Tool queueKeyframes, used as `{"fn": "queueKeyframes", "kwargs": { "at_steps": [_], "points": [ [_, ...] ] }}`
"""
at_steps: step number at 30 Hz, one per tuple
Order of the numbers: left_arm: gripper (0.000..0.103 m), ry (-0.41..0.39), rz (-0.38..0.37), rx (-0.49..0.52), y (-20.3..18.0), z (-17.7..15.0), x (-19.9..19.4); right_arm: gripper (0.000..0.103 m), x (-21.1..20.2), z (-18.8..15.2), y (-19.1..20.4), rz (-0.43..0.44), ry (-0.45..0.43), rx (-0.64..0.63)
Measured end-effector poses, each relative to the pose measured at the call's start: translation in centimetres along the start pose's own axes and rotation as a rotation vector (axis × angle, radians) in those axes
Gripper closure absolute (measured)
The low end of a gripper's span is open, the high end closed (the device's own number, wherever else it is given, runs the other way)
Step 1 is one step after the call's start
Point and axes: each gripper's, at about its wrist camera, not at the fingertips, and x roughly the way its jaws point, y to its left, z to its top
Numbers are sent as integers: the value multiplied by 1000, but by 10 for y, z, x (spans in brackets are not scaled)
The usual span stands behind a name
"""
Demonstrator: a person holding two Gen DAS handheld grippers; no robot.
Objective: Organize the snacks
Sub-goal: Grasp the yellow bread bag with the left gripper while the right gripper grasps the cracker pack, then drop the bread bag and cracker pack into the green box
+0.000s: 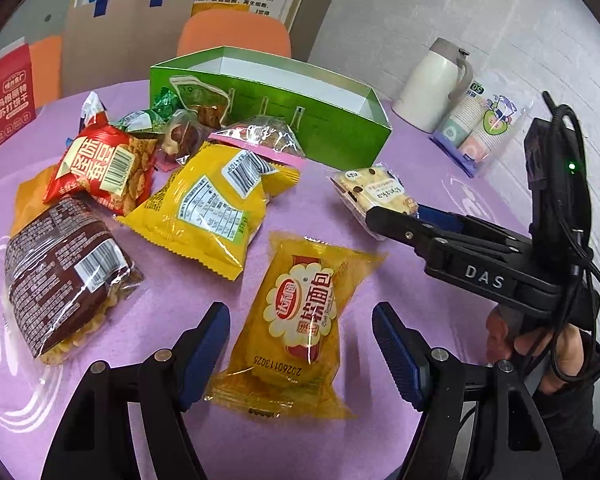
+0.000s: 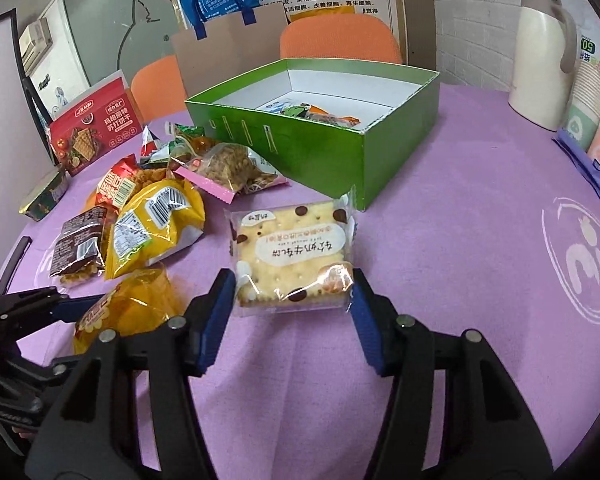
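Right tool (image 2: 294,300) is clamped on the cracker pack (image 2: 292,256), lifted just off the purple surface (image 2: 460,280) near the green box (image 2: 320,148). Left tool (image 1: 300,356), pads apart, straddles the bread pack (image 1: 296,320) without gripping. Next, I judge: carry the crackers over the box's rim and release.

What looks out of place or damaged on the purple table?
Nothing looks spilled or torn. The loose snack packets lie in an untidy heap left of the green cardboard box, mostly outside it, with a few packets already inside. The right tool is closed on a clear-wrapped cracker pack, tilted.
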Motion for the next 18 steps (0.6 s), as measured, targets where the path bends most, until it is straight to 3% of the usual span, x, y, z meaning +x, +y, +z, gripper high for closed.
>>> {"fn": "queueKeyframes", "kwargs": {
  "at_steps": [1, 2, 7, 11, 18],
  "points": [
    [35, 12, 4, 5, -2, 0, 4, 44, -2, 0, 0, 0, -4, 1],
    [58, 33, 12, 6, -2, 0, 9, 44, -2, 1, 1, 0, -7, 2],
    [63, 32, 16, 9, -7, 1, 9, 44, -16, 6, 1, 10, -50, 5],
    [64, -25, -12, 27, -20, 8, -12, 44, -32, 18, 2, 15, -105, -8],
    [64, -123, -11, 47, -28, 56, -38, 44, -39, 49, -5, -31, -172, -34]
  ]
}}
